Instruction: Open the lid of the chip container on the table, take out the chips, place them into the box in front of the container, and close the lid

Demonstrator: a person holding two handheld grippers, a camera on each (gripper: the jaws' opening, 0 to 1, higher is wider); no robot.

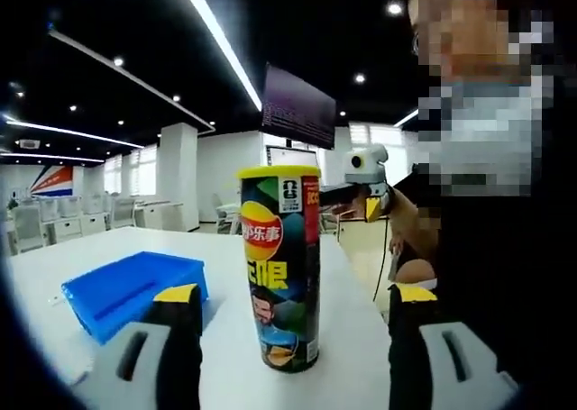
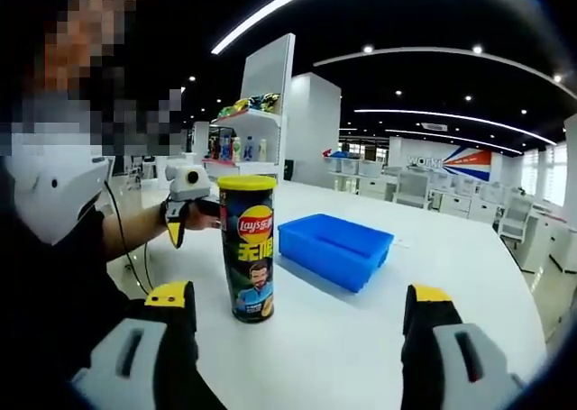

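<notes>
- Opening step not yet begun: the chip container (image 1: 279,266) stands upright on the tabletop (image 2: 361,338), yellow lid (image 2: 246,182) on, blue box (image 2: 335,248) just beside it.
- Left gripper (image 1: 288,295) and right gripper (image 2: 302,300) fingers are spread, grasping nothing.
- Next: steady the container, pinch the lid.

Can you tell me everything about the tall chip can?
The chip can is a tall round tube with a yellow lid shut on top. Its dark wrapper shows a red and yellow logo, yellow letters and a face. It stands upright on the white table, beside the blue box. No gripper touches it.
</notes>
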